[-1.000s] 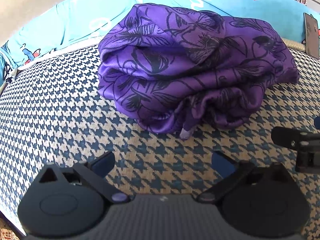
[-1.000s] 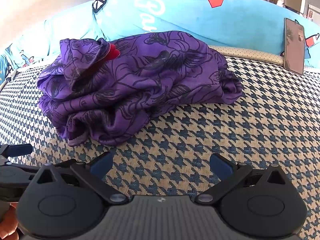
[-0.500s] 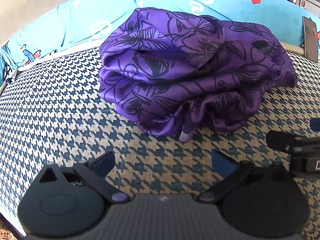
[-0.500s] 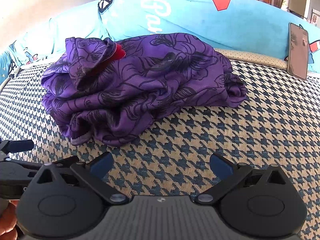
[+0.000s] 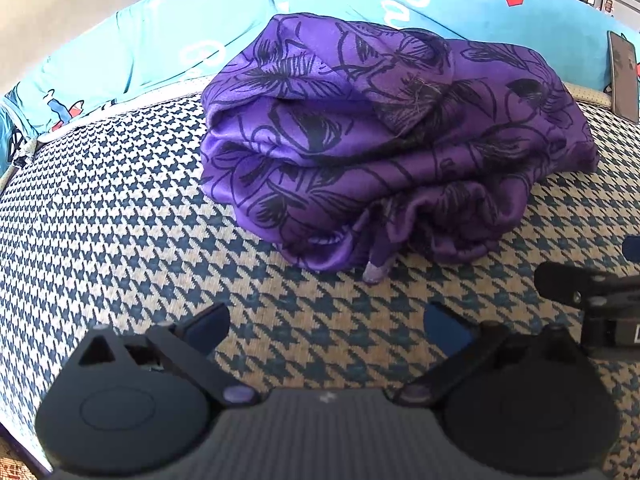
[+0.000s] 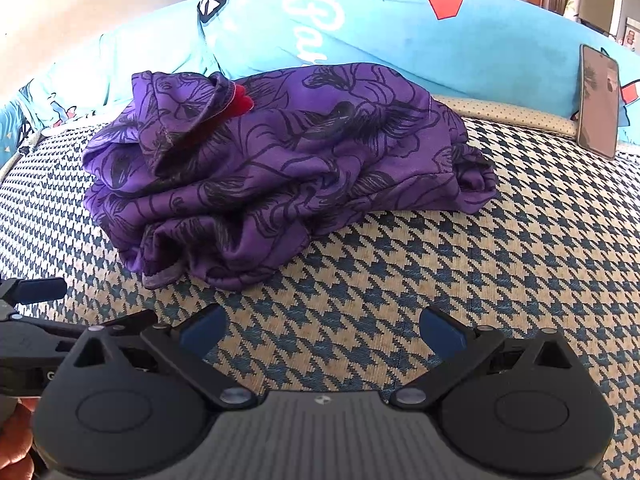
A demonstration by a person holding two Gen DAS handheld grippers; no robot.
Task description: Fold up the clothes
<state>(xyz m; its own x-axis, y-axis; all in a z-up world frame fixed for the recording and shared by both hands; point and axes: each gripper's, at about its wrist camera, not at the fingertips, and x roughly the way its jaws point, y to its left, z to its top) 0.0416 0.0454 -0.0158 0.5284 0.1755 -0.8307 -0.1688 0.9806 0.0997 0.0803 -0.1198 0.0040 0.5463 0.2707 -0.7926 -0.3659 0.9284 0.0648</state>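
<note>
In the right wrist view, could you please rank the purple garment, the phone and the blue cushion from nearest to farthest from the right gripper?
From the right gripper:
1. Purple garment, ahead, slightly left.
2. Phone, far right, propped upright.
3. Blue cushion, along the back, behind both.

Both views are bright with daylight. The satin sheen on the purple garment [image 5: 380, 140] shows pale highlights along its left-hand folds, with a soft shadow under its near edge. Fisheye distortion bows the houndstooth surface [image 6: 500, 260], corners go dark, and each near tool body looks slightly soft.
</note>
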